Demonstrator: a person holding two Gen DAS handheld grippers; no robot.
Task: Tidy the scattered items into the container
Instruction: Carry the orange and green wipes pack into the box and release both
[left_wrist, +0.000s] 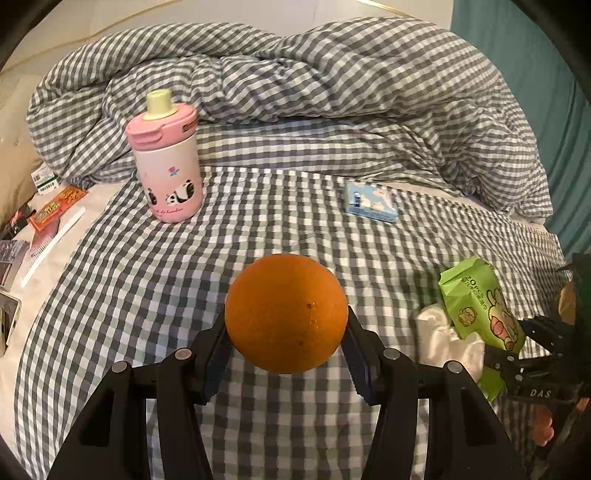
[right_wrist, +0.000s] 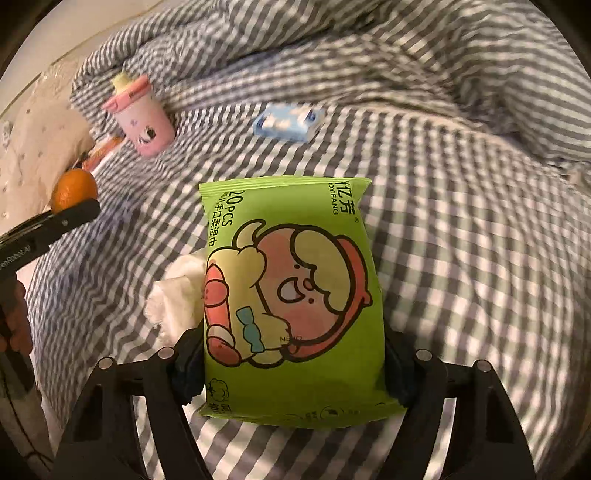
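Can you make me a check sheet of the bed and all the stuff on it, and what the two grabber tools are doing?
Surface: gray checked bedsheet, duvet bunched at the back.
Job's things: orange; green wet-wipes pack; pink panda bottle, upright; blue tissue pack, flat; white crumpled tissue beside the wipes. Container: nothing seen.
Clutter: orange snack packet, white comb, small boxes at the left edge.
Grippers: left tool shut on the orange; right tool around the wipes, pads hidden behind the pack, so grip unclear.
Cables: nothing seen.
Surroundings: teal curtain, pale wall.
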